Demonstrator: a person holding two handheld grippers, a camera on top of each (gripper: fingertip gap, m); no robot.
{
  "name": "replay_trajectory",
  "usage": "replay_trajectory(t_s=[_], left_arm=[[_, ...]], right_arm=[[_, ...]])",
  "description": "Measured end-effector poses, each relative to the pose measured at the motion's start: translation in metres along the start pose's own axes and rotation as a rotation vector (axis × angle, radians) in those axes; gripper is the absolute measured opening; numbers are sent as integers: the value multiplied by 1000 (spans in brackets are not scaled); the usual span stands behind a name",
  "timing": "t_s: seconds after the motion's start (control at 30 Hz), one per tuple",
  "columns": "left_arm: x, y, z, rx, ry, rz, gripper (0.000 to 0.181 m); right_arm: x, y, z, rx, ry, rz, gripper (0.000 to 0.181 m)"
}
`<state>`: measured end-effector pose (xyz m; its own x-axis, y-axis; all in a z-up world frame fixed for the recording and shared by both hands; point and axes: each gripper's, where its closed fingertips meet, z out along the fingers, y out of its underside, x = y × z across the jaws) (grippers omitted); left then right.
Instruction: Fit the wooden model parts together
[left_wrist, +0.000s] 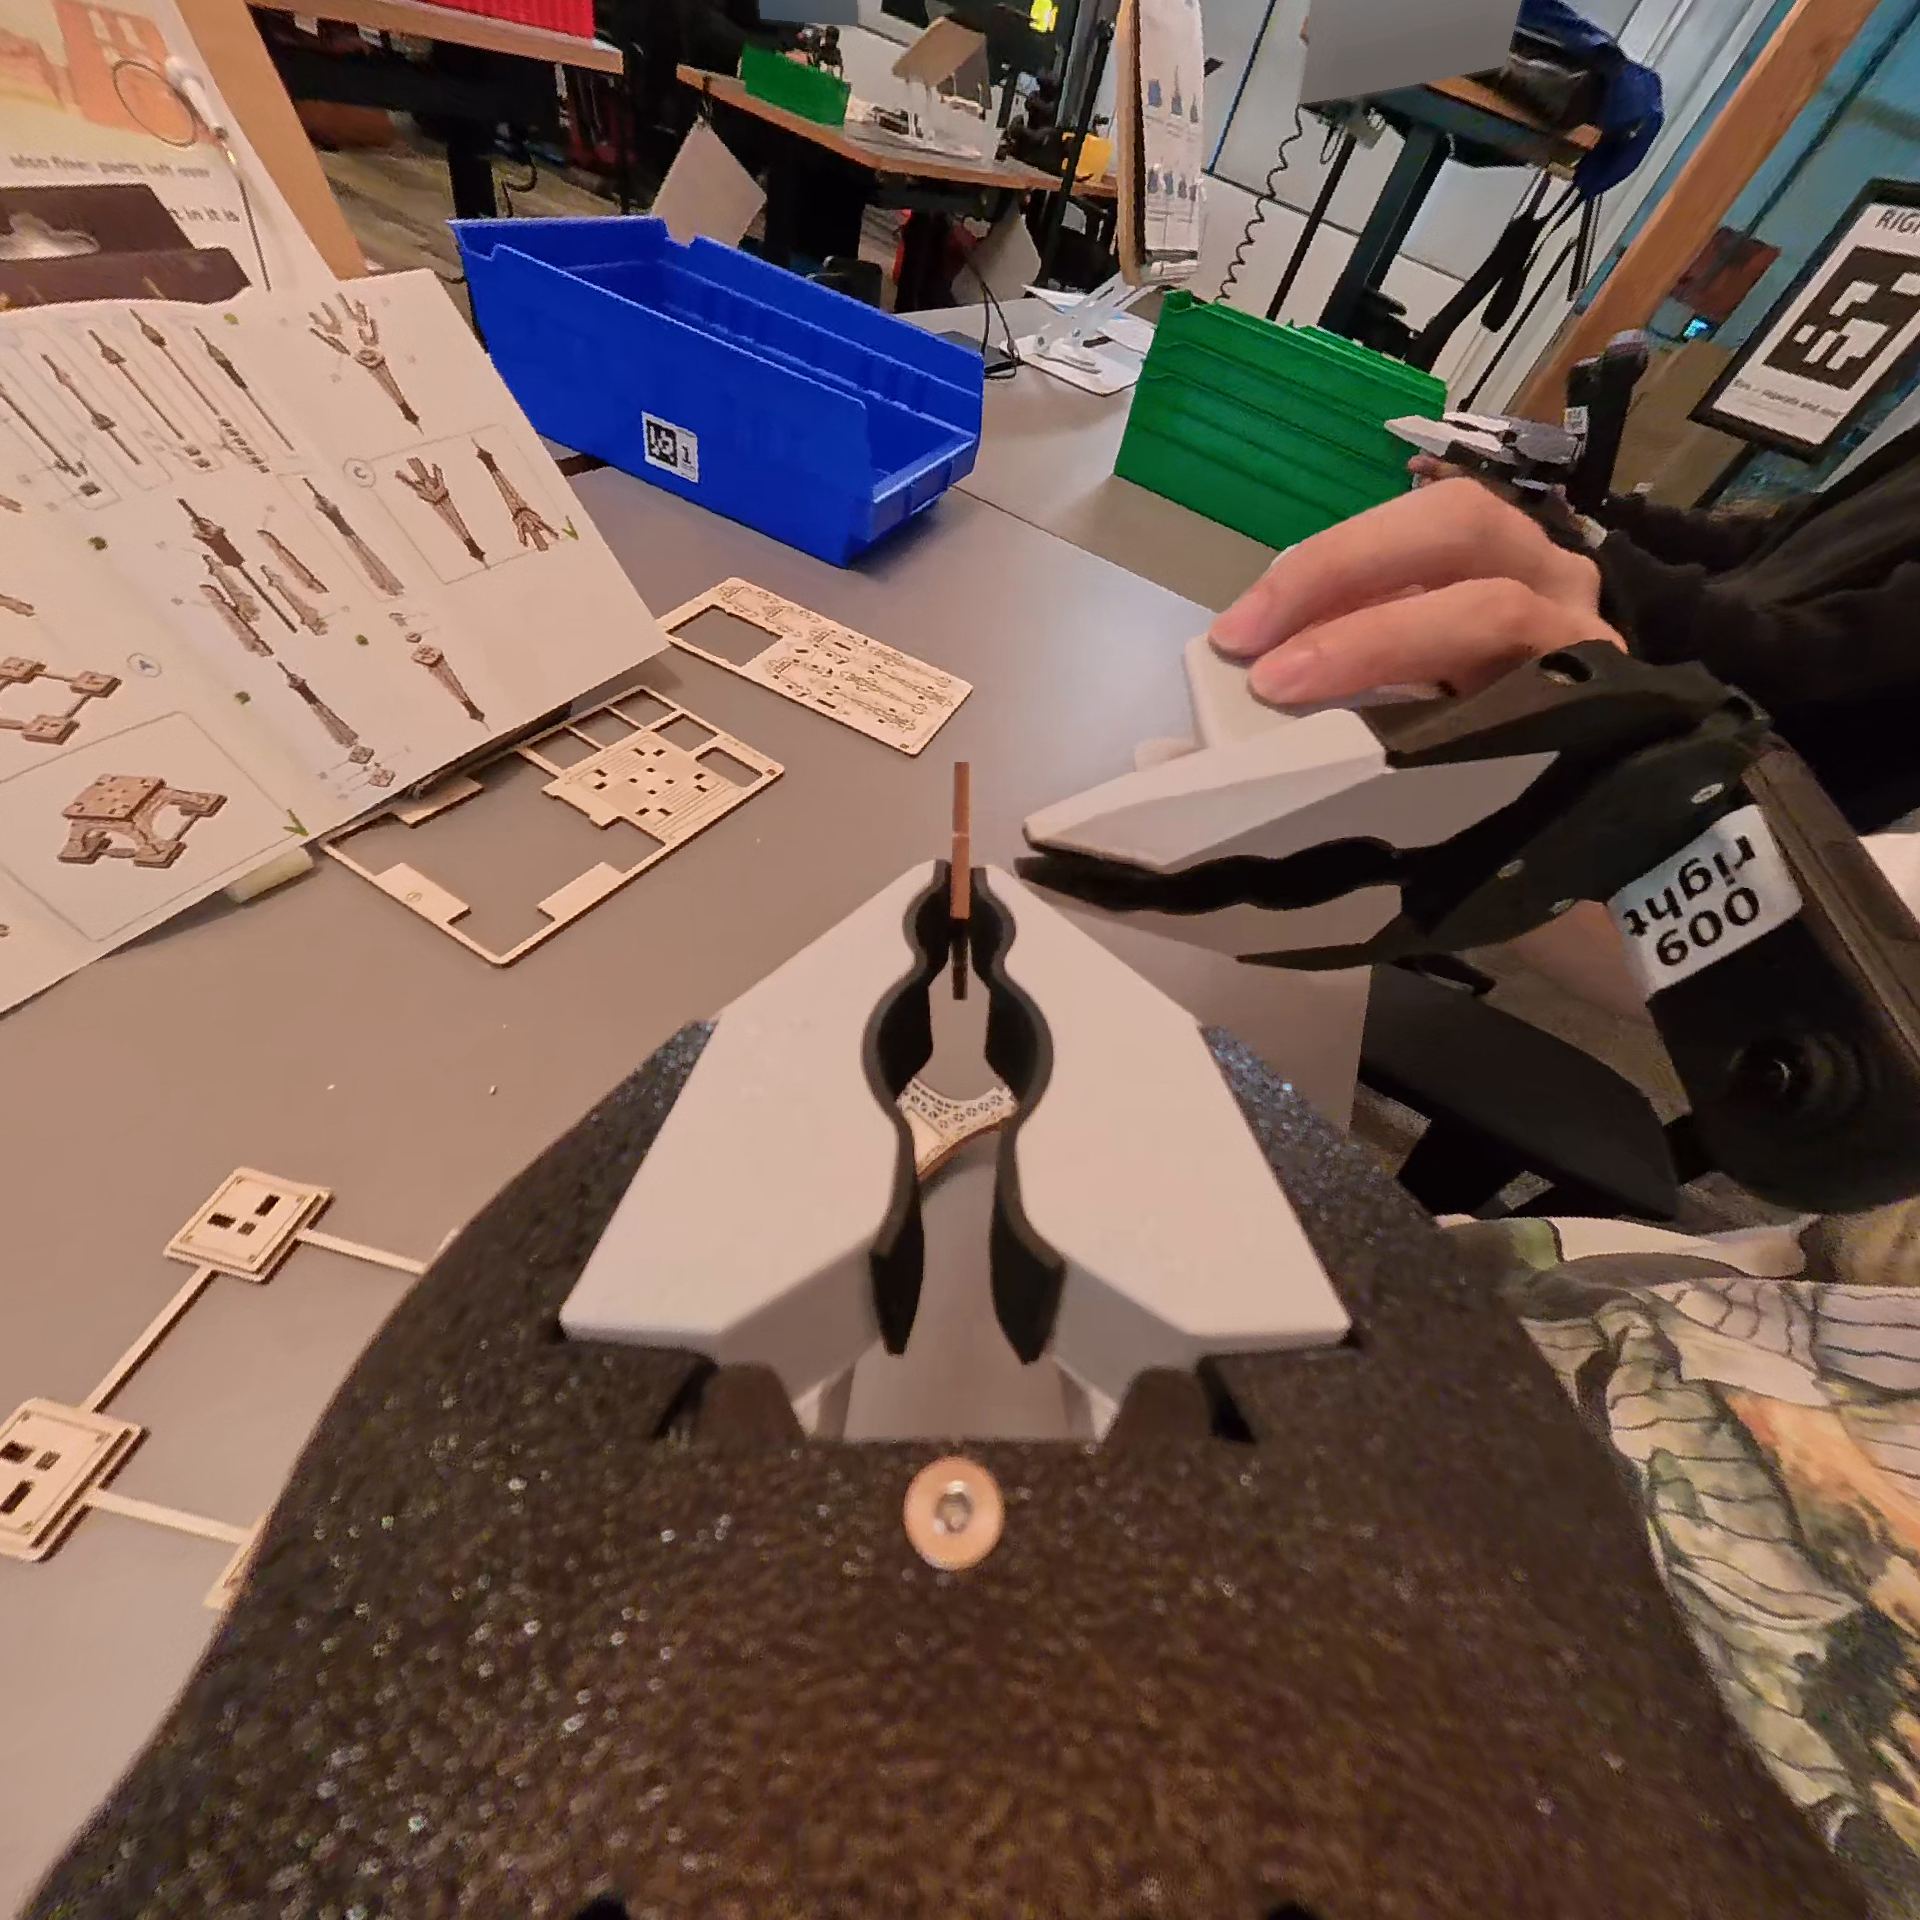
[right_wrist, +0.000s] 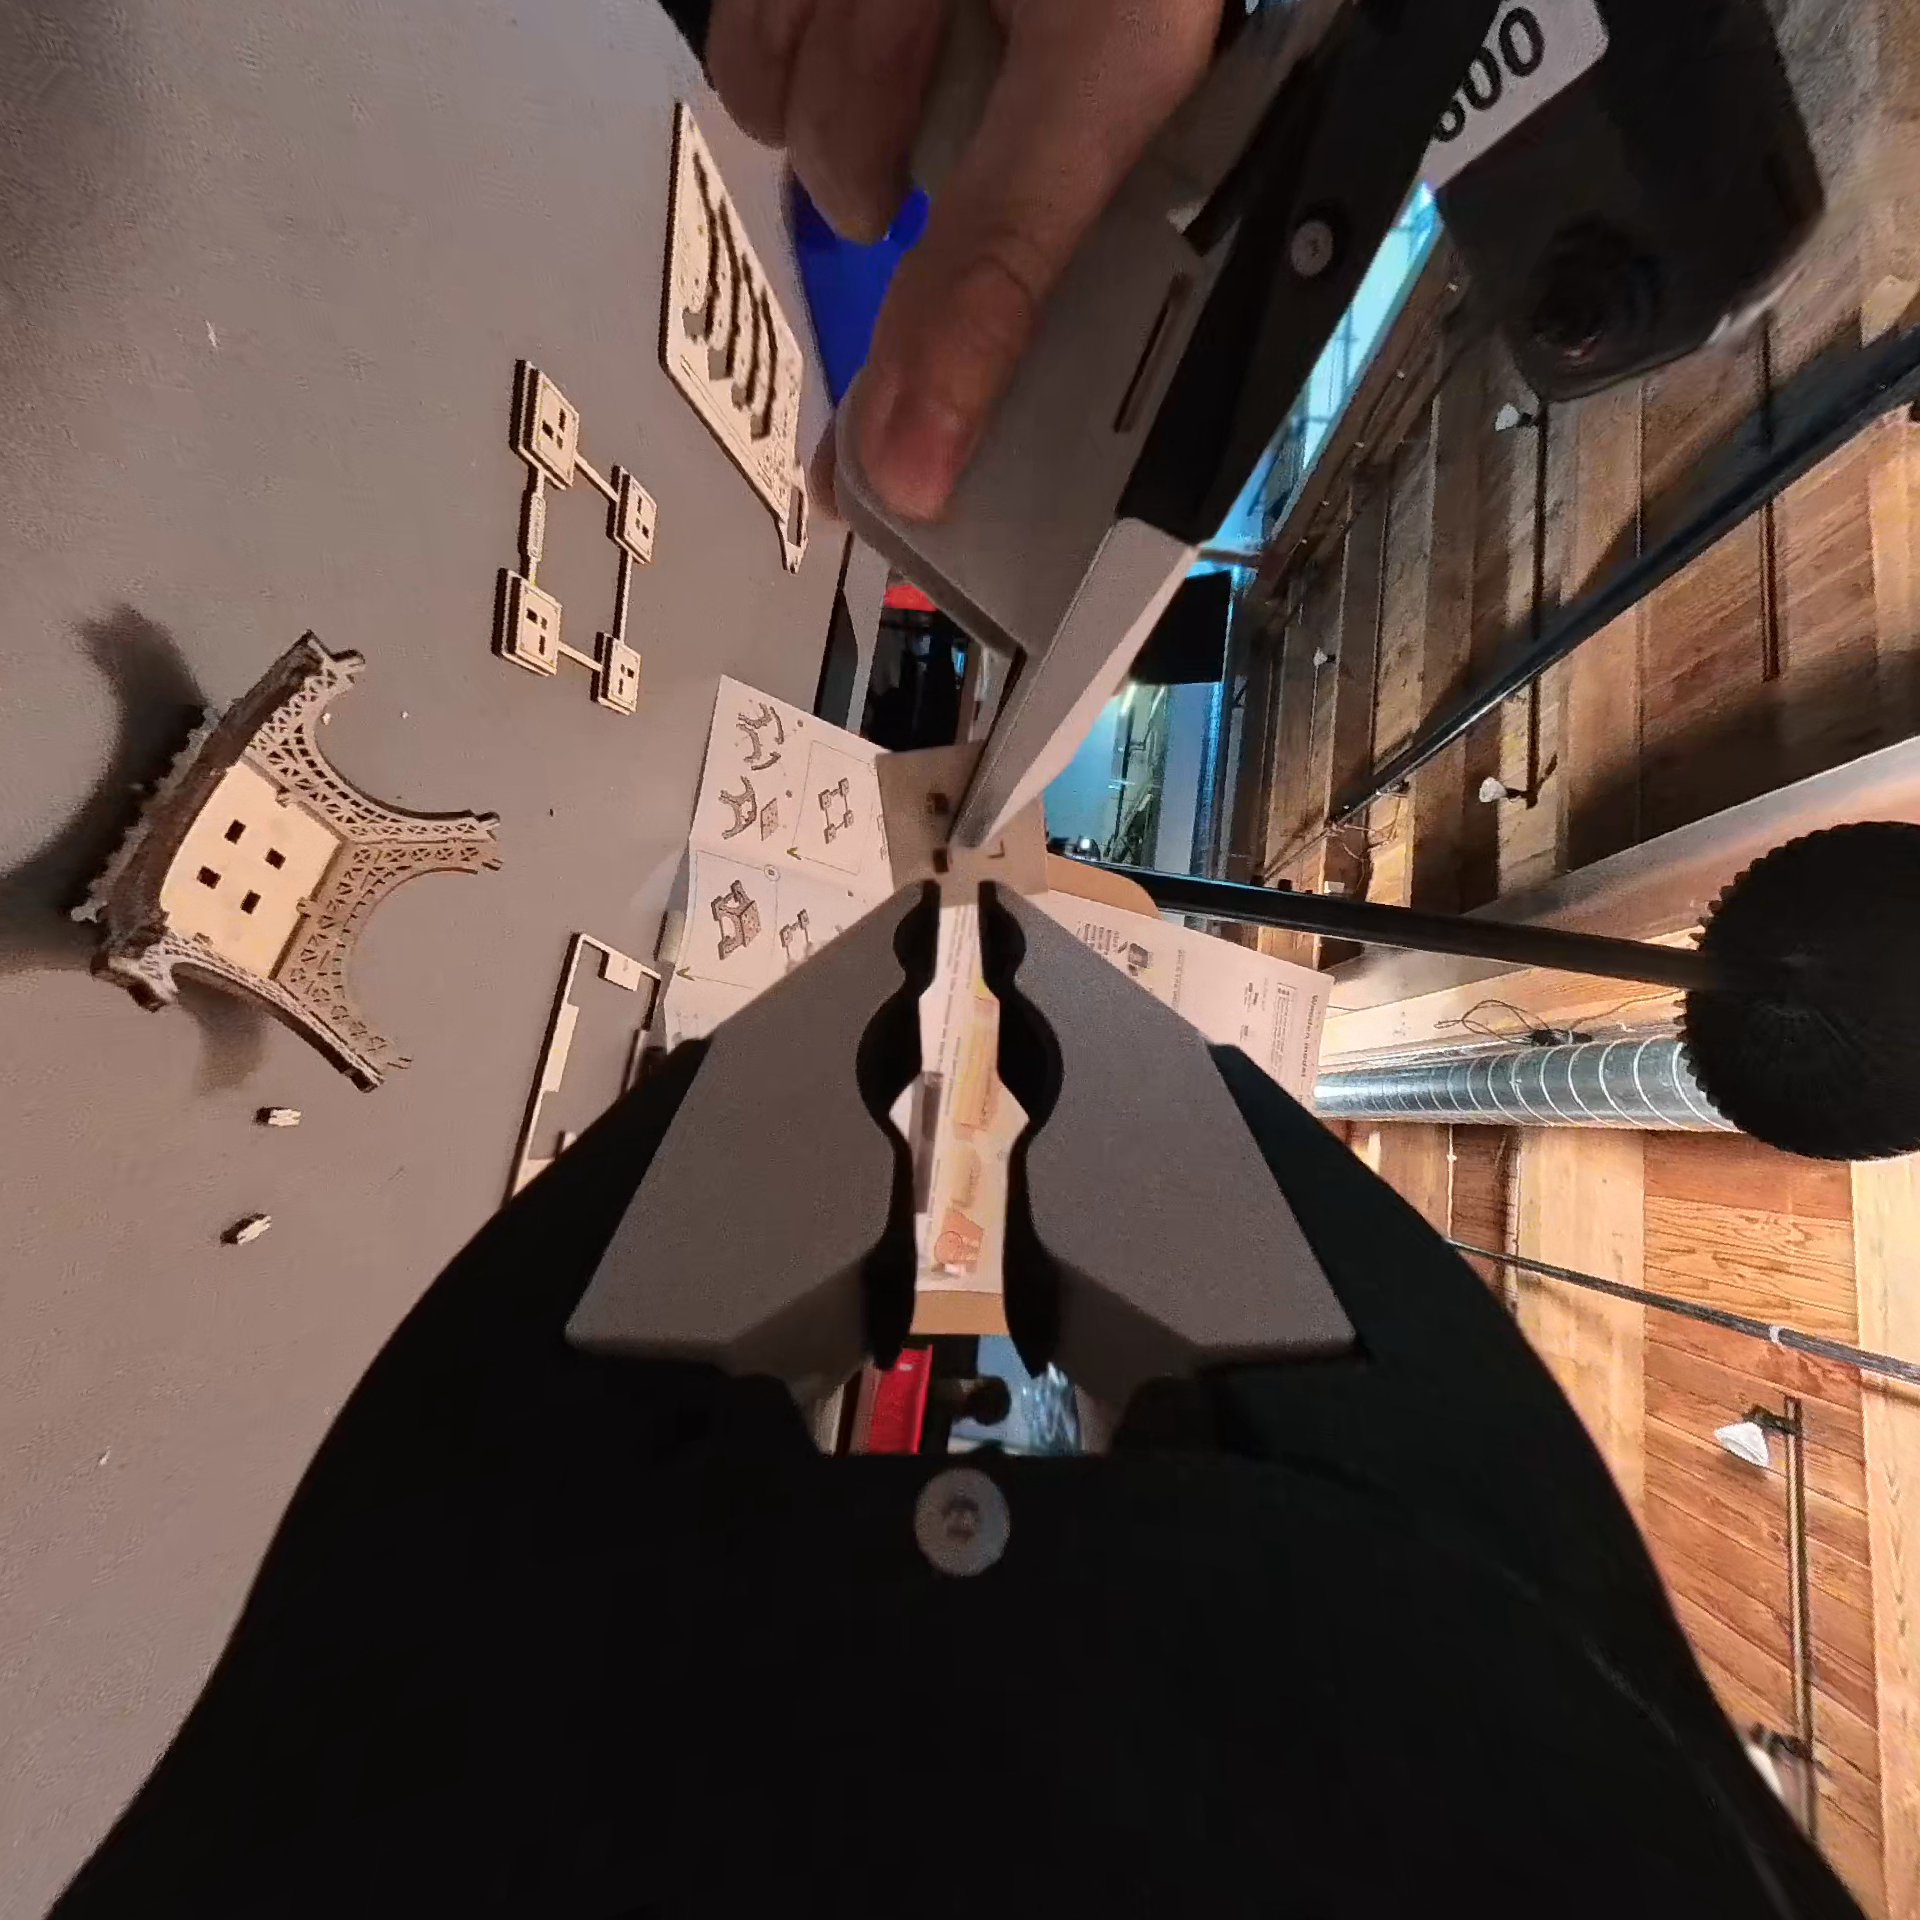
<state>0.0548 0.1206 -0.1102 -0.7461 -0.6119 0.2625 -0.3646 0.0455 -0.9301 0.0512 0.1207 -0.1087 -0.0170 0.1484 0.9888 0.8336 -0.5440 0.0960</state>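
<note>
My left gripper (left_wrist: 960, 904) is shut on a thin wooden plate (left_wrist: 960, 831), seen edge-on and held upright above the table. In the right wrist view the left gripper (right_wrist: 971, 831) comes in from the top, holding that small square plate (right_wrist: 914, 821), which has slots. My right gripper (right_wrist: 961, 894) has its tips right at the plate's edge. Its jaws stand nearly closed, and I cannot see whether anything is between them. It also shows in the left wrist view (left_wrist: 1023, 847), just right of the plate. A lattice tower base (right_wrist: 281, 862) lies on the table.
A frame of four square pads (right_wrist: 577, 540) and two small pegs (right_wrist: 275, 1117) lie on the grey table. Punched-out wooden sheets (left_wrist: 582, 821) and instruction sheets (left_wrist: 260, 540) lie at the left. A blue bin (left_wrist: 727, 384) and a green bin (left_wrist: 1268, 416) stand behind.
</note>
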Motion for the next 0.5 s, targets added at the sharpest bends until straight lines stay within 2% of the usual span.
replay_trajectory(t_s=[0.23, 0.37, 0.47, 0.5], left_arm=[[2, 0, -1, -6, 10, -1, 1], [2, 3, -1, -26, 7, 2, 1], [-1, 24, 8, -126, -25, 50, 1], [6, 22, 11, -105, 9, 32, 1]], right_arm=[[-2, -5, 0, 35, -32, 22, 8], [-4, -5, -1, 35, -53, 23, 0], [15, 4, -3, 17, -30, 117, 0], [21, 7, -4, 13, -27, 154, 0]])
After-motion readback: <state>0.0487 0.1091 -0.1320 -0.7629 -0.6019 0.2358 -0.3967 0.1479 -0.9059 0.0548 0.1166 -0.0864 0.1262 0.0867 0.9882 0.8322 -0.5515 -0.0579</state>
